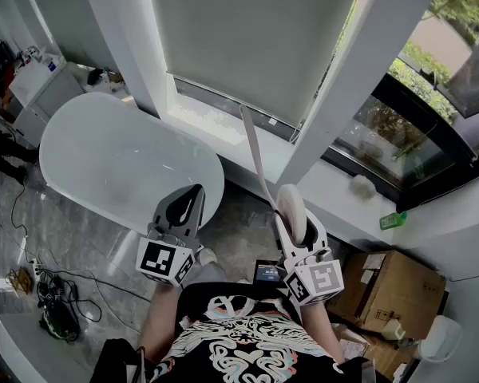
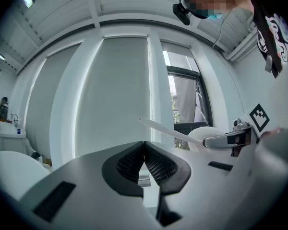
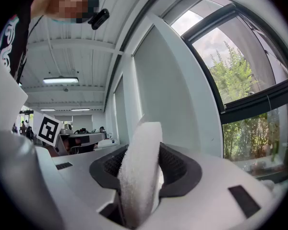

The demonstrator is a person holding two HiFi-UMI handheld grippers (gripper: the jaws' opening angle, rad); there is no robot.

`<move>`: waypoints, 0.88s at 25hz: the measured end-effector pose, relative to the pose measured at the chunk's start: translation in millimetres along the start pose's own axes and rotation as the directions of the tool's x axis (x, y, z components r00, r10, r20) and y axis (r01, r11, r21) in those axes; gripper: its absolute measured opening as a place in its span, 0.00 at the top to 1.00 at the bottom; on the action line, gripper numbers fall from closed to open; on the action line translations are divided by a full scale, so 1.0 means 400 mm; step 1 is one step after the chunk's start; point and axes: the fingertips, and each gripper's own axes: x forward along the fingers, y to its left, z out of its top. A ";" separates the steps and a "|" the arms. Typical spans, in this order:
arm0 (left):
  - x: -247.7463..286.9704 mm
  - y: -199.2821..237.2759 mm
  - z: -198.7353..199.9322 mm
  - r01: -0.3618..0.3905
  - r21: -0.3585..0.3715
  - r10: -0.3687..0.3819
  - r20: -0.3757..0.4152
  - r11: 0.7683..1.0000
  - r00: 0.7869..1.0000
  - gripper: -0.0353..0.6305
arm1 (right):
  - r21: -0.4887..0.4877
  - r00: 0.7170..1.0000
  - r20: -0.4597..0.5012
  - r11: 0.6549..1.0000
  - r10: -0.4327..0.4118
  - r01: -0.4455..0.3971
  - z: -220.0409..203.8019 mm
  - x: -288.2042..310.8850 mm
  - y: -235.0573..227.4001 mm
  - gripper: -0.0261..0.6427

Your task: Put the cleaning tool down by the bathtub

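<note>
Our right tongs (image 3: 143, 152) are pinching the brush (image 1: 290, 202); left tongs (image 2: 144, 153) are pressed together. We should be lowering it gently beside the tub (image 1: 104, 154), ten o'clock.

bathtub (image 1: 104, 148): white; cleaning tool (image 1: 290, 203): white; shirt (image 1: 247, 335): black, white print; box (image 1: 399, 282): brown

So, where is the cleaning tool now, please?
Head view, right side: the cleaning tool sits clamped in the right gripper beside the bathtub, its handle toward the window sill.
</note>
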 end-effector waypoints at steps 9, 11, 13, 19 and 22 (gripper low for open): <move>-0.061 -0.037 -0.009 -0.048 0.004 0.048 -0.020 0.999 0.999 0.92 | -0.078 1.000 0.019 0.997 -0.012 0.013 0.041 -0.037 -0.034 0.67; -0.068 -0.034 -0.008 -0.053 0.005 0.053 -0.024 0.999 0.998 0.92 | -0.082 0.999 0.031 0.997 -0.008 0.011 0.047 -0.044 -0.034 0.67; -0.076 -0.038 -0.003 -0.058 0.007 0.058 -0.024 0.998 0.998 0.92 | -0.079 0.999 0.041 0.997 -0.013 0.016 0.051 -0.056 -0.034 0.67; -0.097 -0.056 0.007 -0.069 0.010 0.069 -0.017 0.998 0.997 0.92 | -0.052 0.999 0.042 0.999 -0.009 0.011 0.040 -0.069 -0.029 0.67; -0.107 -0.059 0.011 -0.074 0.014 0.074 -0.017 0.997 0.997 0.92 | -0.048 0.999 0.049 0.999 -0.004 0.006 0.044 -0.075 -0.024 0.67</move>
